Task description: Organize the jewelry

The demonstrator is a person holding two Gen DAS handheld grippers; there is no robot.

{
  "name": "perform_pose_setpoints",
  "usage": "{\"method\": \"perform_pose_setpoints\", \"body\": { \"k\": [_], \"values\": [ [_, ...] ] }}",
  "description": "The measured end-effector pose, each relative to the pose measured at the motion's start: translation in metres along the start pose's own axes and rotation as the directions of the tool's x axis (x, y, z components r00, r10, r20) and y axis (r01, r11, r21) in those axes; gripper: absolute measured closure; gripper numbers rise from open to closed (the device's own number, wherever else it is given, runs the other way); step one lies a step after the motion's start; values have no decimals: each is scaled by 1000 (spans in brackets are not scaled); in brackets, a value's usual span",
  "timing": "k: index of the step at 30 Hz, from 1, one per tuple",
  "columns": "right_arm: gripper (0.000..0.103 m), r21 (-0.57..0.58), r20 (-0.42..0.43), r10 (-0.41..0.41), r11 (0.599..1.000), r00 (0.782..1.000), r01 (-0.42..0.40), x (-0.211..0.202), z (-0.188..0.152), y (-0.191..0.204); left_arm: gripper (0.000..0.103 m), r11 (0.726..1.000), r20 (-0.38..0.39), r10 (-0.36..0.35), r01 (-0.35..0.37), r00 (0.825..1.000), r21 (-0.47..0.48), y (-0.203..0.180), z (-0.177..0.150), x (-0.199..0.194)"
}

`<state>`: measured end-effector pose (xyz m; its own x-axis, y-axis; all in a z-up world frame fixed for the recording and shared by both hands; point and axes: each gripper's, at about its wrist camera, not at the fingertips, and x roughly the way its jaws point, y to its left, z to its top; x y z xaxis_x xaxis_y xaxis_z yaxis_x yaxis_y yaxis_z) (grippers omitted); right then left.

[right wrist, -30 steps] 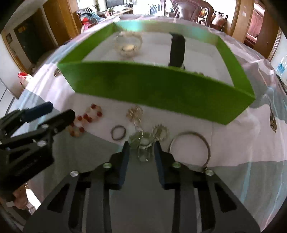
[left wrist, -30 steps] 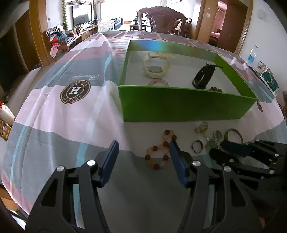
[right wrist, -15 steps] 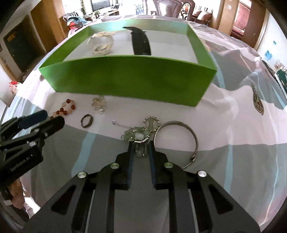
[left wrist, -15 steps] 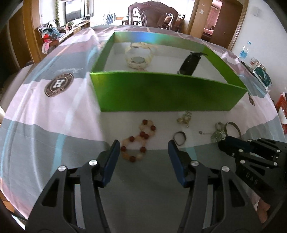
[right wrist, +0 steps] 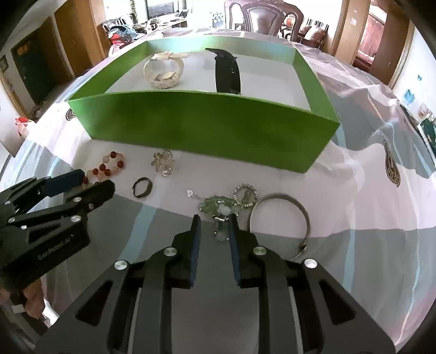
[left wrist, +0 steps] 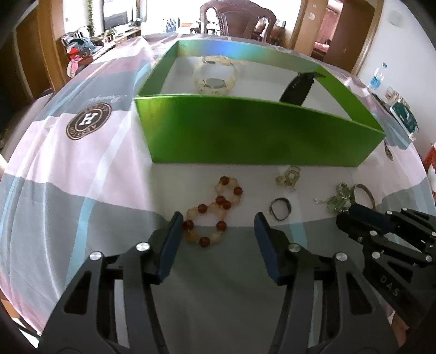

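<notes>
A green box [left wrist: 259,136] [right wrist: 207,130] holds a white watch [left wrist: 215,76] [right wrist: 164,70] and a black watch [left wrist: 297,89] [right wrist: 227,75]. In front of it on the cloth lie a red and peach bead bracelet [left wrist: 215,209] [right wrist: 107,166], a small dark ring [left wrist: 280,208] [right wrist: 142,186], a pale clear brooch [left wrist: 288,175] [right wrist: 163,162], a green pendant necklace [right wrist: 220,209] [left wrist: 339,200] and a silver bangle [right wrist: 280,217]. My left gripper [left wrist: 218,231] is open, its jaws either side of the bead bracelet's near end. My right gripper [right wrist: 214,228] is open around the necklace's near end.
The table wears a pink, grey and white cloth with a round H logo [left wrist: 88,121]. A water bottle [left wrist: 377,77] and small items stand at the far right edge. A wooden chair [left wrist: 234,16] stands behind the table.
My right gripper's jaws, nearly closed on the necklace half a second ago, have opened wider. My left gripper has moved in over the bead bracelet, still open.
</notes>
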<state>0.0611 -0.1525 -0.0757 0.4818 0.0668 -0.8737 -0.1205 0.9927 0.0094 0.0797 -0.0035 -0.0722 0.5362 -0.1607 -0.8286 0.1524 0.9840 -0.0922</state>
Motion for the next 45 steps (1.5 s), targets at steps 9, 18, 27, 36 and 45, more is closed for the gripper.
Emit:
{"method": "perform_pose_setpoints", "body": {
  "k": [9,18,27,36,45],
  "values": [
    [94,-15,15,-25,1000,1000,25,2,1,4,87,1000,5,-5,5,1000,9,-2,-3,-3],
    [99,-13,22,9,1000,1000,-9,-6,0,4,91,999,20,3,-4,1000,52,-13,-7,-13],
    [88,-19,10,29,999,1000,-29,-7,-3,9,80,999,15,20,-21,1000,45,-12,-9,-16],
    [62,27,-14,5,1000,1000,-5,1,-11,-12,58,999,17,34,-35,999,27,-3,-5,-15],
    [61,11,-6,14,1000,1000,-14,3,-8,-7,52,999,7,33,-34,999,28,3,-5,-14]
  ]
}}
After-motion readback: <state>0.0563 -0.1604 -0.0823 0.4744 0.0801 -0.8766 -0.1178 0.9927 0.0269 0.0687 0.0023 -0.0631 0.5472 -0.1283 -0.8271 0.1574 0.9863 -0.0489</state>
